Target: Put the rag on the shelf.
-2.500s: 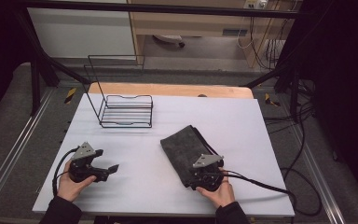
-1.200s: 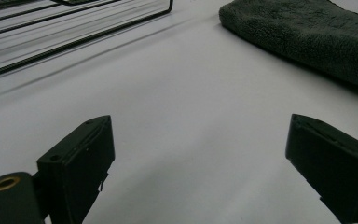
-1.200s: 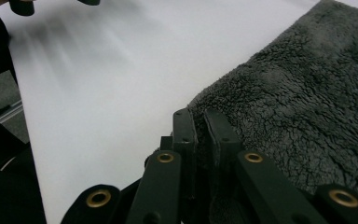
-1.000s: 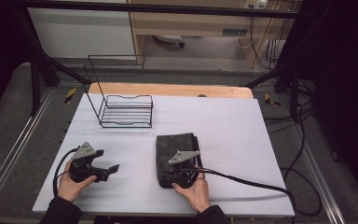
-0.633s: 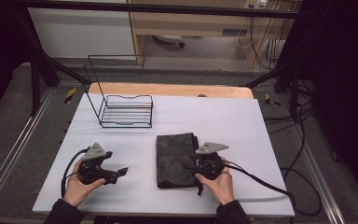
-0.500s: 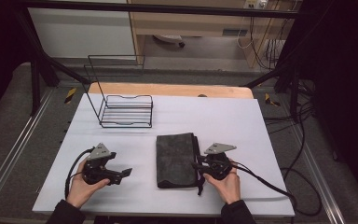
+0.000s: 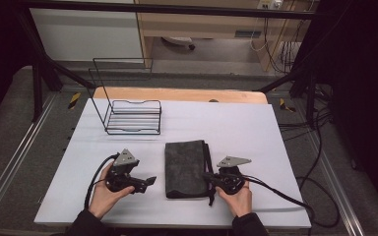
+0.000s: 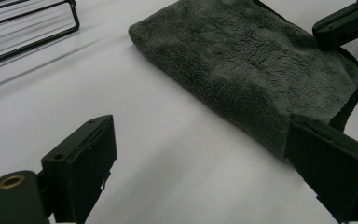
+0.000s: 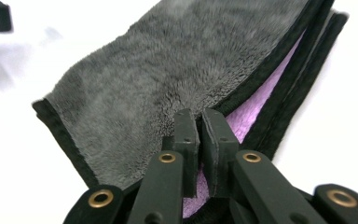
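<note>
One folded grey towel (image 7: 187, 168) is pinched at its edge by the right gripper (image 7: 210, 180) on a white table (image 7: 256, 128).

Two grippers, one towel and one black wire rack (image 7: 132, 117) are counted; no brand, label or writing can be read. The towel is seen at lower centre of the high view, the rack at upper left of it. In the right gripper view, the right gripper's jaws have just been closing and are clamped on the towel's upper layer at its black-bound edge, a purple underside (image 9: 265, 98) being exposed. The left gripper (image 8: 205, 154) is held with jaws wide apart, nothing gripped, one jaw just beside the towel's near corner.
</note>
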Demonstrator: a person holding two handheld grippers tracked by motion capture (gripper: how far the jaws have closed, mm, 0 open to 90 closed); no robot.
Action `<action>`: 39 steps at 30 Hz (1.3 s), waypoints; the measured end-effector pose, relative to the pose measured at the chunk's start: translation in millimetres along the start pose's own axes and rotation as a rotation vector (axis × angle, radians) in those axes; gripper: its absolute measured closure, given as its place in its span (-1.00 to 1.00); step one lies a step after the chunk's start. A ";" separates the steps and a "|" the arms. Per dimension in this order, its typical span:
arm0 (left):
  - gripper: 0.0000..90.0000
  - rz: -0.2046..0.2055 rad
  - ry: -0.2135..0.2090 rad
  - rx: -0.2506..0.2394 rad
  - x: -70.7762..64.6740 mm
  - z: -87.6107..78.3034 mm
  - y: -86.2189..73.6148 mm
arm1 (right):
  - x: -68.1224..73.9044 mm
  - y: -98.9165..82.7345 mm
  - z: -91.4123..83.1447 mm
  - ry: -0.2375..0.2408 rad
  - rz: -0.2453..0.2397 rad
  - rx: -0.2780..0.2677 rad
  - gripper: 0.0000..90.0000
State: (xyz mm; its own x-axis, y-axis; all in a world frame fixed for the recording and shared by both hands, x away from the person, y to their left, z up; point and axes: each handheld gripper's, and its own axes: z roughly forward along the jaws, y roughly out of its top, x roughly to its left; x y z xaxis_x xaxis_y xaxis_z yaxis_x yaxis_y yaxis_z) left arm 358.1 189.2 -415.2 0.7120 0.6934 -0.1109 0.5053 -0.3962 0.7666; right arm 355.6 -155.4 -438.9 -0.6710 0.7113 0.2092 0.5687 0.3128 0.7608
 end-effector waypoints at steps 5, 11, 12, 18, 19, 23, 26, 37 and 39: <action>-0.71 -0.028 -0.012 0.023 -15.0 10.6 5.7 | -1.6 3.9 -12.3 -0.058 -0.013 -0.020 0.91; -0.51 -0.042 -0.078 0.072 -36.2 33.4 8.7 | -6.8 -2.5 -4.7 -0.102 -0.003 0.062 0.70; -0.47 -0.045 -0.084 0.082 -38.3 36.8 8.4 | -7.5 -1.2 -5.5 -0.098 -0.011 0.050 0.57; -0.04 -0.074 -0.096 0.116 -46.6 49.3 6.7 | -23.9 21.6 2.1 -0.101 -0.021 -0.037 0.32; 0.01 -0.076 -0.095 0.119 -47.5 50.6 5.8 | -28.8 25.9 8.4 -0.106 -0.018 -0.041 0.30; 0.17 -0.099 -0.092 0.114 -49.1 53.9 1.1 | -46.7 39.2 35.6 -0.115 0.017 -0.081 0.34; 0.22 -0.114 -0.096 0.110 -49.7 54.4 -0.9 | -55.0 45.2 49.6 -0.150 0.031 -0.081 0.56; 0.36 -0.105 -0.093 0.111 -52.7 53.7 -2.3 | -60.6 46.5 47.1 -0.194 0.061 -0.101 0.98; 0.37 -0.108 -0.094 0.113 -52.8 54.0 -2.5 | -62.2 44.4 51.1 -0.190 0.066 -0.073 0.95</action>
State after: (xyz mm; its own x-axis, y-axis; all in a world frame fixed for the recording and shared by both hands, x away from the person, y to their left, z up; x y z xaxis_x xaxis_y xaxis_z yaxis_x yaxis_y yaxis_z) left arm 345.6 121.2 -445.4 0.6904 0.6784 -0.2511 0.6288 -0.3911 0.6721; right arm 446.9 -153.5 -449.6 -0.5276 0.8369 0.1460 0.5682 0.2199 0.7929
